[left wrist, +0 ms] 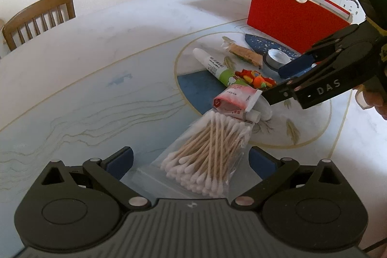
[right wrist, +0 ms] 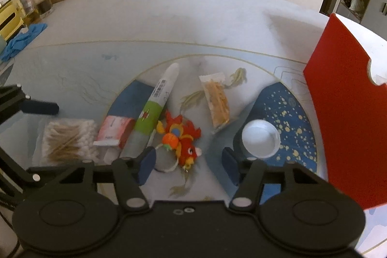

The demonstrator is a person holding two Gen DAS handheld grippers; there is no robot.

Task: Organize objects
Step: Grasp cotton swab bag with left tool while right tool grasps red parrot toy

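My left gripper (left wrist: 191, 162) hangs with its jaws spread wide over the bag of cotton swabs (left wrist: 208, 156), which lies between the pads, untouched, on the table (left wrist: 96, 69). Beside the bag lie a pink tube (right wrist: 115, 131) and a green-banded tube (right wrist: 157, 100). My right gripper (right wrist: 188, 165) stands half-parted and grips nothing; the red plush toy (right wrist: 182, 139) lies between its fingers and just ahead. The white cup (right wrist: 261, 139) is just right, the red box (right wrist: 343, 113) beyond.

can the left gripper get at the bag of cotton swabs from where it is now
Probably yes. The left gripper is open and the bag of cotton swabs lies flat on the table right between its fingers. Nothing covers its near end; only the pink tube touches the far end.
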